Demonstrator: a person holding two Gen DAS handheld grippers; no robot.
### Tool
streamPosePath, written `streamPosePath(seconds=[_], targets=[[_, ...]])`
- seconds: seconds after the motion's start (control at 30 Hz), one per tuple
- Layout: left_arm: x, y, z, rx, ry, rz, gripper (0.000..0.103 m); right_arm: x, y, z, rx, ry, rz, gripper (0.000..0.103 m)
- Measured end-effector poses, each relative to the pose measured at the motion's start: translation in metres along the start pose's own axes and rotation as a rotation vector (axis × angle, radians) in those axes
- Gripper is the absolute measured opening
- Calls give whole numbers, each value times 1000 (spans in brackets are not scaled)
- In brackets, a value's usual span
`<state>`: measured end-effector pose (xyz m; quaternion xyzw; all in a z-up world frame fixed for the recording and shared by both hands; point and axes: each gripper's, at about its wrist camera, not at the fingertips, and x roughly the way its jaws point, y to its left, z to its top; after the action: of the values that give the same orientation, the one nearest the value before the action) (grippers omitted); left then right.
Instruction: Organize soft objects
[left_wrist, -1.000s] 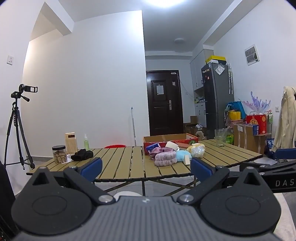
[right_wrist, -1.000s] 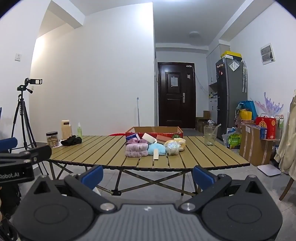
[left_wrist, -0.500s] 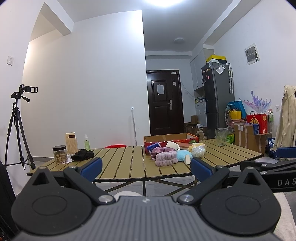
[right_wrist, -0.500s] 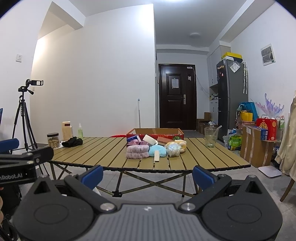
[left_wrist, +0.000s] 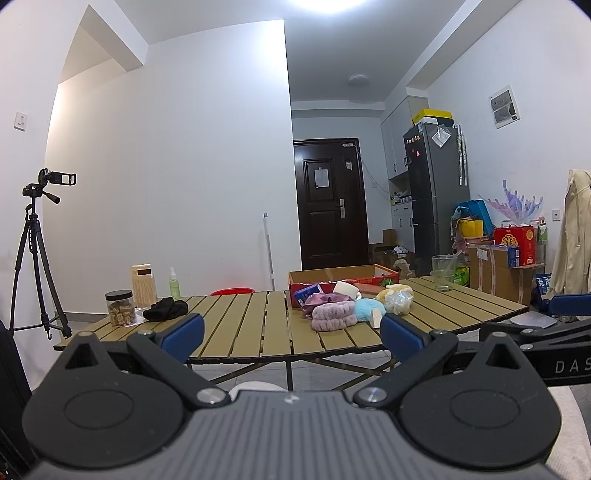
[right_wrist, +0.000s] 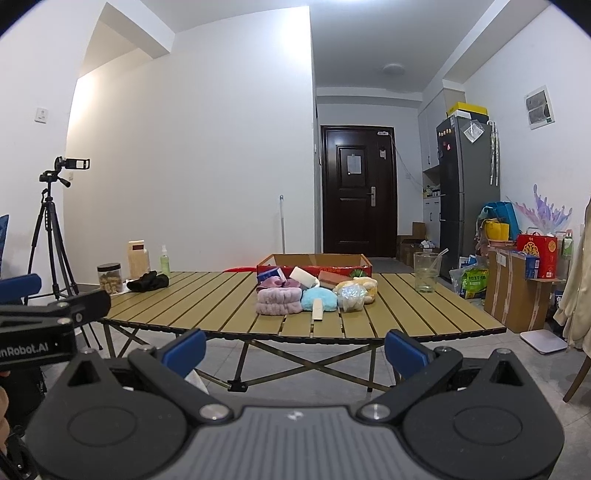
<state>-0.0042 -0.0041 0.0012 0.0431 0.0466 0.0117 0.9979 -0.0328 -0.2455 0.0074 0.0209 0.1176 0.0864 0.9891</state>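
Note:
A heap of soft things lies mid-table: a pink fluffy roll (right_wrist: 279, 301) (left_wrist: 334, 315), a light blue plush (right_wrist: 319, 298) (left_wrist: 365, 309), a yellow plush (right_wrist: 360, 288) (left_wrist: 397, 297) and a white sponge (right_wrist: 303, 277). Behind the heap stands a shallow red cardboard box (right_wrist: 314, 263) (left_wrist: 340, 277). A black cloth (right_wrist: 147, 281) (left_wrist: 166, 308) rests at the table's left end. My left gripper (left_wrist: 291, 332) and right gripper (right_wrist: 293, 349) are both open and empty, held well short of the table's near edge.
The slatted folding table (right_wrist: 221, 306) also carries a glass cup (right_wrist: 426, 271), a jar (right_wrist: 110, 277), a spray bottle (right_wrist: 165, 260) and a beige box (right_wrist: 137, 258). A camera tripod (right_wrist: 51, 229) stands left; cartons (right_wrist: 517, 284) and a fridge (right_wrist: 465, 192) stand right. A scale (right_wrist: 543, 341) lies on the floor.
Both views have drifted slightly lower and nearer, so the table sits a little higher and larger in frame. Nothing on the table has moved and both grippers stay open.

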Motion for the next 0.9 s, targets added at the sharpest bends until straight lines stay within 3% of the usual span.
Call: streamPosePath(seconds=[0.9], targets=[[17,-9,0,8,40,-5,103,12,-3,2,6,25,3,103]])
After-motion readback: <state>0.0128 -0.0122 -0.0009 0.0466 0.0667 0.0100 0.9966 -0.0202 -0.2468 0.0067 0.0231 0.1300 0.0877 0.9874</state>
